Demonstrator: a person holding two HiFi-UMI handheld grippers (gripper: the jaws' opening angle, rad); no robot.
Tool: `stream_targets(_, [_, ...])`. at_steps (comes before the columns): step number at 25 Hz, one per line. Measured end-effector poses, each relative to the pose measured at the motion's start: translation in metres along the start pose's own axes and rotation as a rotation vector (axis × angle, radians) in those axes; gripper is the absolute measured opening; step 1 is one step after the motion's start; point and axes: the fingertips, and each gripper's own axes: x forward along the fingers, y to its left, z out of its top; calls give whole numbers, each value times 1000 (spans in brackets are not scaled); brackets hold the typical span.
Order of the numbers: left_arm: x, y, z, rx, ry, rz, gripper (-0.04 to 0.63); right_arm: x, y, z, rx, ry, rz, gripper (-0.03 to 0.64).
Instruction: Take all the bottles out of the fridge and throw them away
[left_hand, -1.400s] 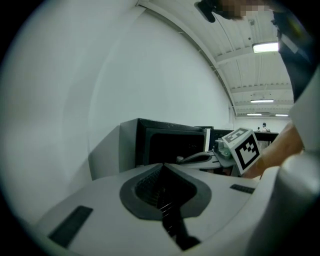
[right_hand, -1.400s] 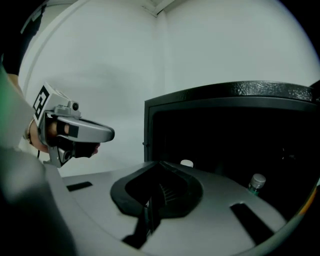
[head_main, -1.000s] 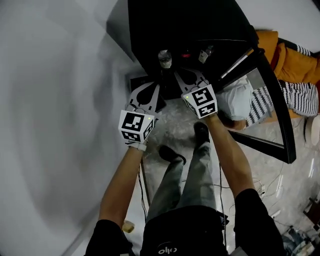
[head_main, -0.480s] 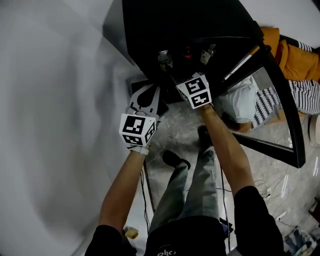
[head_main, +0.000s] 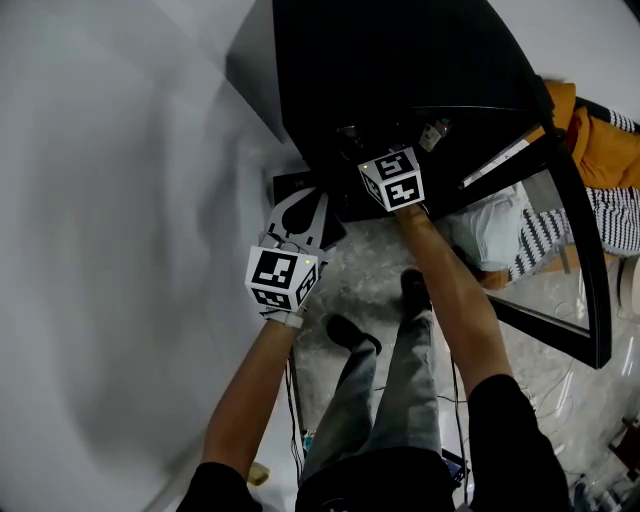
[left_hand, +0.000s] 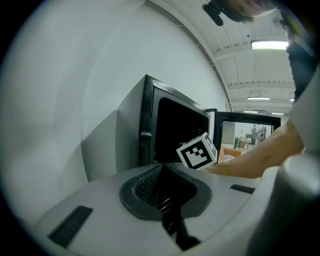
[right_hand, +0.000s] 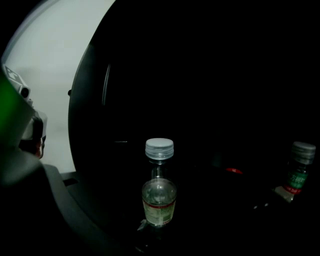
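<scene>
Task status: early, by our judgement. The fridge (head_main: 400, 60) stands at 12 o'clock in the head view, with its door (head_main: 578, 250) swung open toward 3 o'clock.

- Right tool (head_main: 375, 160): reaches into the dark interior. Its jaws are apart and hold nothing. A small clear bottle (right_hand: 159, 192) with a silver cap stands upright dead ahead, in line with the gap and not clasped.
- A second bottle (right_hand: 299, 172) with a green label stands well apart at 3 o'clock from the first. A red spot lies between them; we cannot tell what it is.
- Left tool (head_main: 303, 212): hangs outside the fridge at 7 o'clock from the right one, jaws pressed together on nothing.

Done: door open, nothing else that we can see. Left: grasp, remove and discard at least two bottles. No bin is in view
</scene>
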Motion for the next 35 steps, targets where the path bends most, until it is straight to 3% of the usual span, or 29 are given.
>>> stream_targets(10, [-2, 5, -1, -12, -3, 24, 6, 20, 2, 4, -37, 11, -12, 252])
stream_targets(12, [-3, 6, -2, -17, -3, 27, 6, 19, 1, 3, -46, 13, -24, 201])
stream_targets(17, [-14, 8, -2, -12, -6, 36, 6, 1, 2, 3, -42, 7, -45, 194])
stream_targets(27, [-55, 0, 33, -25, -47, 51, 6, -96, 22, 37, -26, -18, -64, 195])
stream_targets(31, [-87, -18, 50, -60, -59, 56, 6, -150, 47, 65, -28, -10, -67, 195])
stream_targets(35, [-128, -26, 74, -118, -96, 111, 6, -196, 80, 101, 8, -26, -52, 195])
